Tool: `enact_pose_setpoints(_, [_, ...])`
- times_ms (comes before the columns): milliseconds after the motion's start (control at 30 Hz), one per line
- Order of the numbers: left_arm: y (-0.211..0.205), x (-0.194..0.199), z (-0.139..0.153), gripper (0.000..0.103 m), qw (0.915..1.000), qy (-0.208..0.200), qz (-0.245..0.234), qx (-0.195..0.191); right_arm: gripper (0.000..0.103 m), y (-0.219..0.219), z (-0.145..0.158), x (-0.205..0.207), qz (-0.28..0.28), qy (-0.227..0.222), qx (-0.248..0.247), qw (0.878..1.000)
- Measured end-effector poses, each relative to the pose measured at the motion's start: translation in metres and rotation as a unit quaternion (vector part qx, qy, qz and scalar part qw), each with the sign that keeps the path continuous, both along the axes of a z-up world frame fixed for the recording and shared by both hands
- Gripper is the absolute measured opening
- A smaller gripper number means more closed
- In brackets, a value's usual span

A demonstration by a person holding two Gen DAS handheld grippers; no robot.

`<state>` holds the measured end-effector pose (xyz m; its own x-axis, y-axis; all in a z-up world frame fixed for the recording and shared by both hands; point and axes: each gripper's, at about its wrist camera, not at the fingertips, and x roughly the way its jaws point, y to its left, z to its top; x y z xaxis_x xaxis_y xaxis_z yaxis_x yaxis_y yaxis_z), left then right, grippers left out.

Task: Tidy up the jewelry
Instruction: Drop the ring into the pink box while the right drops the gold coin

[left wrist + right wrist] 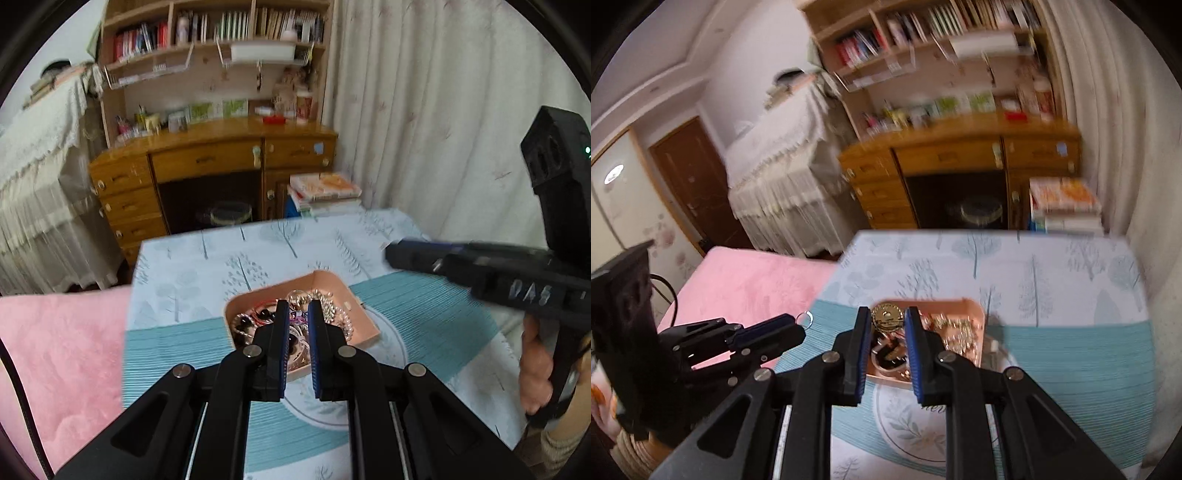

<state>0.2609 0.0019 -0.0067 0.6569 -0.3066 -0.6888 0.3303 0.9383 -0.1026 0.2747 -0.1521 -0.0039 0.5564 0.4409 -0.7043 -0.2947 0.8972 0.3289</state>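
L gripper (298, 304) is pressed nearly together, pinching a small silver ring (805, 318) at its very tips. This shows best from the R wrist view, where the ring sticks out past the blue pads, above the seam between the pink plush blanket (746, 280) and the table. R gripper (886, 314) is closed on a round gold medallion (886, 316) w/ a scalloped rim, held upright btwn the blue pads. Both grippers sit above the near side of a shallow pink rectangular tray (364, 314) piled w/ mixed jewelry (334, 314): dark beads, clear beads, gold chain bits, all tangled, so single pcs are hard to tell apart. The tray lies on a pale tree-print tablecloth (258, 243) w/ a teal striped band, approx mid-table. From the L wrist view the R gripper comes in from the right, blurred, w/ a hand (535, 365) around its grip. At far side: a wooden desk w/ drawers (207, 162) under bookshelves. A stack of books (325, 192) sits to the right of the desk, and a cream curtain (424, 110) hangs far right.
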Motion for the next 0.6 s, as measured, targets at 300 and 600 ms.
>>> enact_pose_setpoints(300, [-0.012,0.053,-0.078,0.01,0.9944,0.105,0.005,0.004,0.02,-0.003,-0.093,0.035,-0.005,0.118,0.021,0.993])
enact_pose_setpoints(600, [-0.005,0.048,-0.075,0.068,0.9947,0.098,0.029,0.001,0.021,-0.009,-0.083,0.024,-0.008,0.107,0.038,0.993])
